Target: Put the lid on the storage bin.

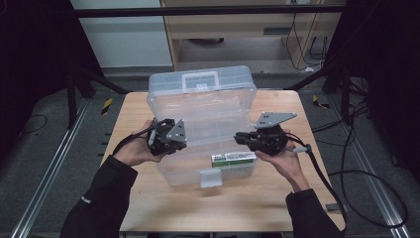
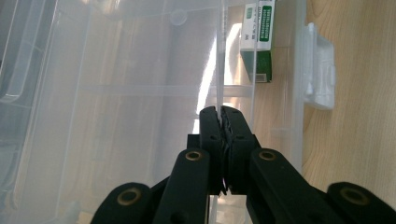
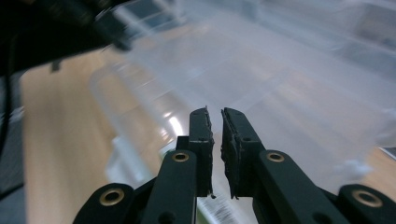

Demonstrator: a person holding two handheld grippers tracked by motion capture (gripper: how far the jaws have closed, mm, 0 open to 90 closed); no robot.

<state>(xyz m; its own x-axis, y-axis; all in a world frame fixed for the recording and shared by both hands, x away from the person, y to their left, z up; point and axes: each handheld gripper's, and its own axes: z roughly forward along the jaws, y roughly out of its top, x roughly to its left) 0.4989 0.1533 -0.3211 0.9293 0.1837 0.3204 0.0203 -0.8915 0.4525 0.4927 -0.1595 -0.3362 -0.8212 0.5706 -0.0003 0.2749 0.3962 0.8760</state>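
Clear plastic box (image 1: 203, 129) sits open in the middle of the wooden table (image 1: 148, 203), its lid tipped up at the far side and a green-and-white carton (image 1: 234, 158) lying inside near the front right corner. The left gripper (image 1: 168, 136) is clamped tight on the thin edge of the box's left wall. The right gripper (image 1: 242, 138) hovers at the box's right side over the carton, its jaws nearly together with a thin gap, seemingly holding nothing, though that view is blurred.
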